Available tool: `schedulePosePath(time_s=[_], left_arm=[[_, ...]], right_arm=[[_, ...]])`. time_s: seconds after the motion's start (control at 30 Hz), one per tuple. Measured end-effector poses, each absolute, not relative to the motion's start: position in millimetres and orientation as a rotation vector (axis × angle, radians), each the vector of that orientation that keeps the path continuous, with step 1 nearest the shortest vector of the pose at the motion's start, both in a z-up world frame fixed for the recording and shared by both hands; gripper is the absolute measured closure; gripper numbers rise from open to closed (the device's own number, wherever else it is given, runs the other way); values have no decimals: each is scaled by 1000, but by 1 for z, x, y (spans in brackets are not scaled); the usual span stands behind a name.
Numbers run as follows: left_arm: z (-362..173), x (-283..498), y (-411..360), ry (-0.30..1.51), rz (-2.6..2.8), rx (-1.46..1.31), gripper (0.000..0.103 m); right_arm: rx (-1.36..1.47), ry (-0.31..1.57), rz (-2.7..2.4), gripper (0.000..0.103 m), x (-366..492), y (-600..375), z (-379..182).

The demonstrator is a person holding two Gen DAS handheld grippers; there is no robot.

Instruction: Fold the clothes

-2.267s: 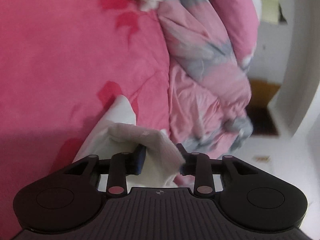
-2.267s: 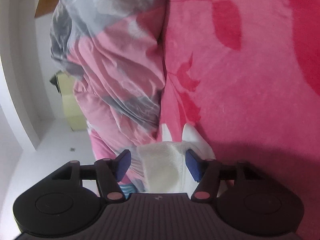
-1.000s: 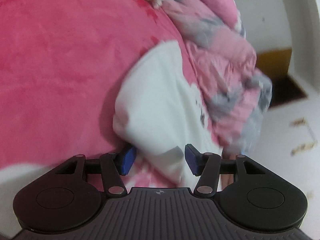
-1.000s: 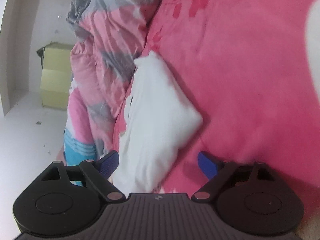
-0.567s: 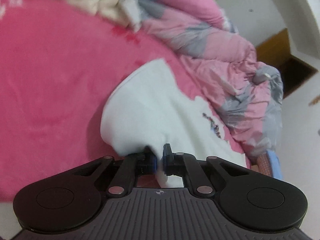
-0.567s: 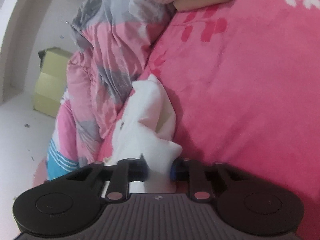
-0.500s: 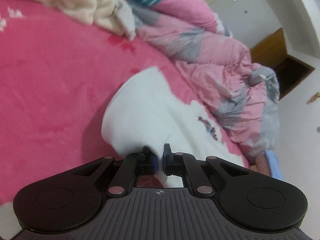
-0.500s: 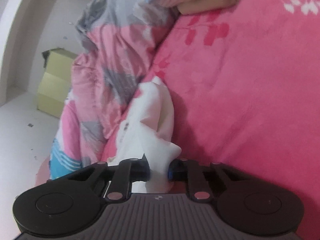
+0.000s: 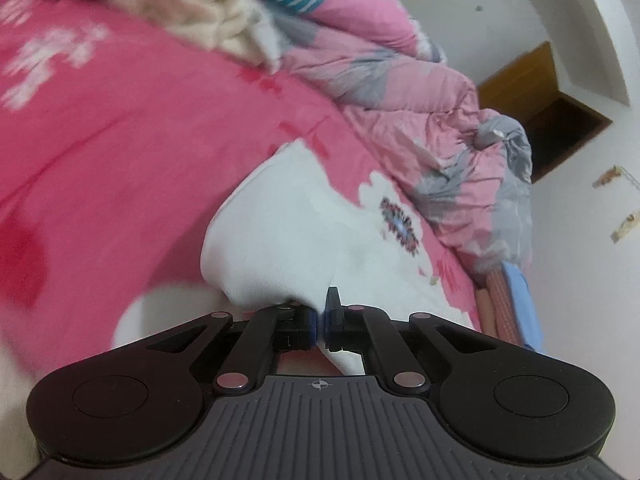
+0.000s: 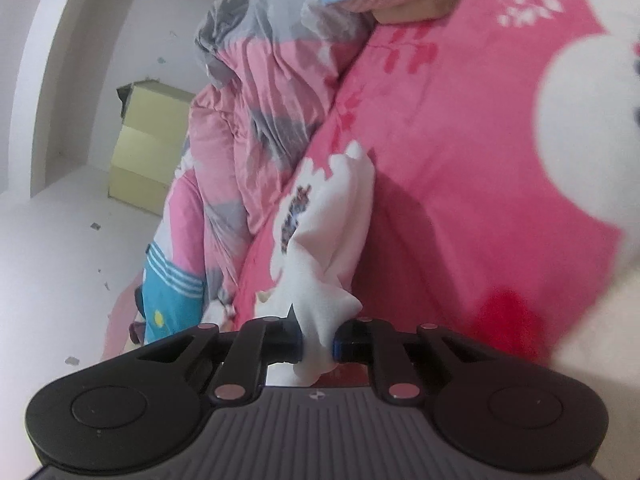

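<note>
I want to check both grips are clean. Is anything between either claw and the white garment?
Nothing visible. The left claw is shut directly on the white garment, and the right claw pinches a bunched fold of it.

No readable text, labels, brands or numbers. Only small crosshair mark (image 9: 319,384) on left gripper body, similar mark (image 10: 315,395) on right gripper body; both wordless.
</note>
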State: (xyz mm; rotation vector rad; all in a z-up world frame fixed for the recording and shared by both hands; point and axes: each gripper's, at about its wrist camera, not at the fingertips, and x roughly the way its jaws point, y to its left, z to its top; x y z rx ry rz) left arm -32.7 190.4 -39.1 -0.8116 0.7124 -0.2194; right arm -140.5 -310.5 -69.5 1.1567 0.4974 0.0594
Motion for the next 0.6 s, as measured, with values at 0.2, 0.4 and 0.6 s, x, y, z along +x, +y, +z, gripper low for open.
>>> schedulePosePath(time_s=[0.2, 0.4, 0.6], left_arm=[[-61, -38, 208, 810, -237, -857, 99], [-29, -40, 234, 772, -220, -708, 91], [-7, -11, 240, 668, -188, -605, 83]], right_arm=[[1169, 630, 16, 75, -143, -322, -89], [1059, 671, -72, 40, -160, -346, -66], [953, 585, -182, 34, -172, -369, -36]])
